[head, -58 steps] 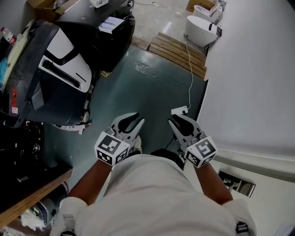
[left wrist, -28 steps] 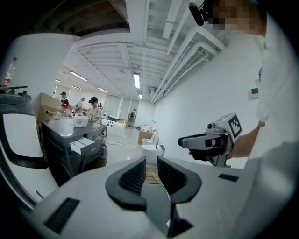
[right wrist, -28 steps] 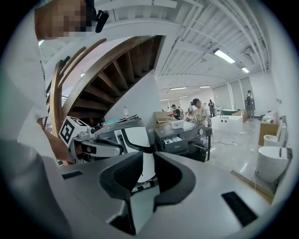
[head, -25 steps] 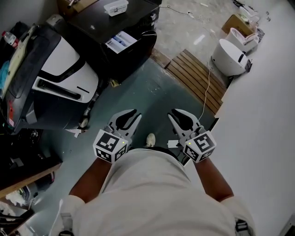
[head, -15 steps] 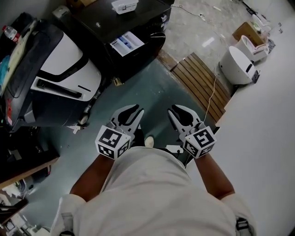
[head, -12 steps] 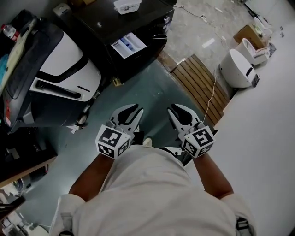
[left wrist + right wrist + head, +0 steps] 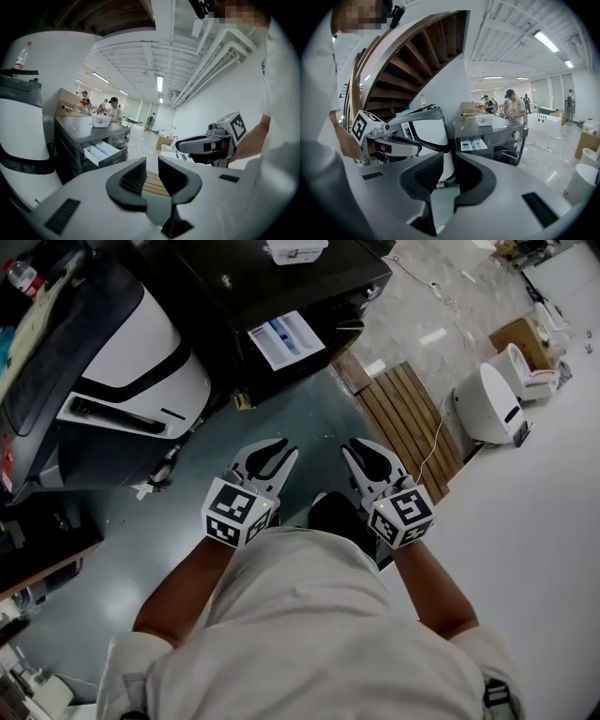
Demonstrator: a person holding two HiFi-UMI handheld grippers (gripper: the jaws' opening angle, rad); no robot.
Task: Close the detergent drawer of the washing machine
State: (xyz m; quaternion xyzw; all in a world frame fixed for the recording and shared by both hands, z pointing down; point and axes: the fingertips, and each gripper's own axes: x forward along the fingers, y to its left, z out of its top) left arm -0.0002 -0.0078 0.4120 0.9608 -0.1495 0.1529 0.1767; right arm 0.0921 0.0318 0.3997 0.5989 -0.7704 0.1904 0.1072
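A black washing machine (image 7: 225,282) stands at the top of the head view, its white-and-blue detergent drawer (image 7: 286,338) pulled out toward me. The drawer also shows in the left gripper view (image 7: 100,152) and the right gripper view (image 7: 471,144). My left gripper (image 7: 278,451) and right gripper (image 7: 364,448) hang side by side above the green floor, well short of the machine. Each is open by a narrow gap with nothing between the jaws, as the left gripper (image 7: 152,161) and right gripper (image 7: 449,159) show in their own views.
A big white-and-black machine (image 7: 122,362) stands at the left. A wooden slatted board (image 7: 408,423), a white round appliance (image 7: 492,404) with its cable (image 7: 436,454) and a white wall surface (image 7: 534,549) lie to the right. A small white box (image 7: 295,251) sits on the washer. Several people stand far behind.
The view has swung left and forward, so the washing machine and its open drawer are now closer and more central. Both grippers keep the same pose and jaw gap.
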